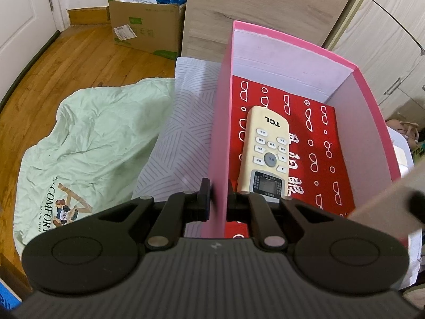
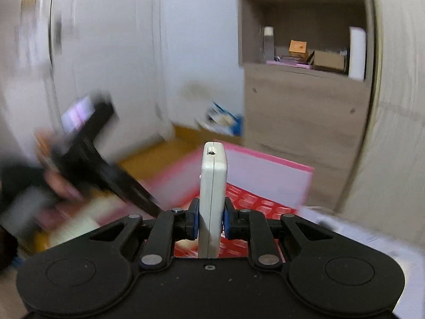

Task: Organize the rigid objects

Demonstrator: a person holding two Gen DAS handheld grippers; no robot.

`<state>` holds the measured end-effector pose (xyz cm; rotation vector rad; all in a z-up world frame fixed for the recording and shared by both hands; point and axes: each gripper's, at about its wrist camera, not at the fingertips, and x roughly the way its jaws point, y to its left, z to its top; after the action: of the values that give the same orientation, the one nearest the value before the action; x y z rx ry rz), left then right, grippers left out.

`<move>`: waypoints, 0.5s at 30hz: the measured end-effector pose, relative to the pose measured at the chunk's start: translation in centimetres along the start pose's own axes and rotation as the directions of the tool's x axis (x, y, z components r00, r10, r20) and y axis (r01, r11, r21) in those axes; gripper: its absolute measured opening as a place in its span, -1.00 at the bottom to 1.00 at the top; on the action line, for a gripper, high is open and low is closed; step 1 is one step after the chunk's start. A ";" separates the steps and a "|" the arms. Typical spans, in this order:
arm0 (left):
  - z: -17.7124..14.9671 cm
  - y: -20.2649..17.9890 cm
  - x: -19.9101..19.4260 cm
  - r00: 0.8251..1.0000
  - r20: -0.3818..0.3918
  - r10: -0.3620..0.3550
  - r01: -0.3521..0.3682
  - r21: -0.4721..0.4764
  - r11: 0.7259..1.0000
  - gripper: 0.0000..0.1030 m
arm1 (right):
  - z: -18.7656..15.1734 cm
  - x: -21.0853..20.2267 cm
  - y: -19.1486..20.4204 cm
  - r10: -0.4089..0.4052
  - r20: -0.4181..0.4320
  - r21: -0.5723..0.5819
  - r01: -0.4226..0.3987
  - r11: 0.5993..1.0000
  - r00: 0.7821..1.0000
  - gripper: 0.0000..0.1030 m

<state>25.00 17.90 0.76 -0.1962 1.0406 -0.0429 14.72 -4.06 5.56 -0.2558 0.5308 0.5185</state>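
Note:
A pink box (image 1: pixel 220 122) with a red patterned floor stands on the bed. My left gripper (image 1: pixel 218 199) is shut on its near left wall, one finger outside and one inside. A cream TCL remote (image 1: pixel 265 154) lies flat inside the box, buttons up. In the right wrist view my right gripper (image 2: pixel 211 219) is shut on a second cream remote (image 2: pixel 212 186), held on edge with its tip pointing away, above the near side of the pink box (image 2: pixel 268 170). The left gripper and the hand holding it (image 2: pixel 79 154) appear blurred at the left of that view.
A pale green quilt (image 1: pixel 90 143) and a striped pillow (image 1: pixel 186 122) lie left of the box. A cardboard box (image 1: pixel 143 24) stands on the wooden floor beyond. A wooden shelf unit (image 2: pixel 305 93) with small items rises behind the pink box. White cabinet doors (image 1: pixel 385 53) stand at the right.

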 end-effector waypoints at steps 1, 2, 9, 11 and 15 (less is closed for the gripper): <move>0.0 0.0 0.0 1.000 0.000 0.000 0.000 0.001 1.000 -0.84 | 0.1 0.7 0.2 -0.029 -0.030 -0.025 0.028 0.999 0.999 -0.60; 0.0 0.0 0.0 1.000 0.000 -0.001 0.001 -0.001 1.000 -0.84 | 0.3 1.3 0.4 -0.042 -0.057 -0.057 0.039 0.998 0.997 -0.60; -0.1 0.1 0.0 1.000 -0.002 -0.011 0.011 -0.004 1.000 -0.82 | 0.1 4.0 2.0 -0.040 -0.163 -0.211 0.005 0.978 0.986 -0.60; -0.1 0.1 0.0 1.000 -0.002 -0.013 0.013 -0.002 1.000 -0.82 | 0.1 4.3 2.2 -0.032 -0.173 -0.214 -0.006 0.977 0.984 -0.60; -0.1 0.2 -0.1 1.000 -0.003 -0.019 0.019 -0.004 1.000 -0.82 | 0.0 4.3 2.3 0.000 -0.184 -0.189 -0.035 0.981 0.983 -0.57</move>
<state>24.89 18.11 0.76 -0.2096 1.0420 -0.0589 16.70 -0.43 3.04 -0.4864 0.6631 0.5669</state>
